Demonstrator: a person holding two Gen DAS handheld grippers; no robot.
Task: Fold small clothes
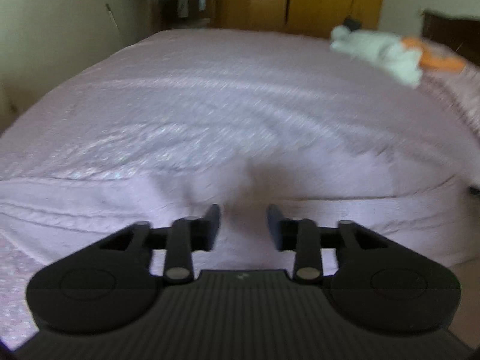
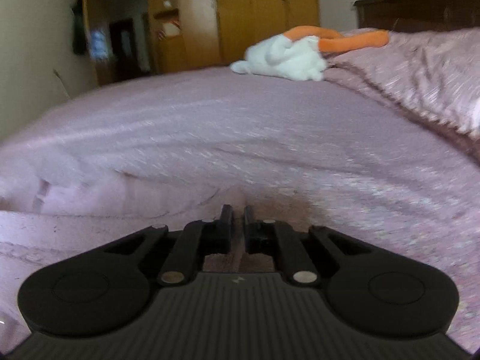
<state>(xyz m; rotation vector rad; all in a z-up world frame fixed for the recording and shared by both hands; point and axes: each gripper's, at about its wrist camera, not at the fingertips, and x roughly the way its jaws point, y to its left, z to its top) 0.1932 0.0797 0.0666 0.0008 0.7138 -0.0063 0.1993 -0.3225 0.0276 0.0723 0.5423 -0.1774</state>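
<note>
The left tongs (image 1: 243, 225) stand with a wide gap between their jaws and nothing in it, hanging low by the near edge of the bed (image 1: 210, 114). The right tongs (image 2: 238, 225) are drawn narrow, only a slit left between the jaws, and I can't make out any cloth caught there; a dark patch of shadow lies on the bedspread just ahead of them. Beyond both, the pink cover runs out bare and rumpled, with ridges across the middle. The only things that look like small clothes are well apart from either pair: a white bundle (image 2: 282, 55) up at about 1 o'clock in the right view, and in the left view the same pile nearer 2 o'clock, lying loose and crumpled with something long and orange (image 2: 351, 40) beside it, touching or tucked under, hard to say which. A heaped pink blanket (image 2: 420, 78) sits to its right, and a wooden wardrobe (image 2: 264, 12) stands behind. By my reckoning no folding shows yet: no neat stack anywhere, the white bundle unsorted, so fetching and laying a piece flat is all left to do.
</note>
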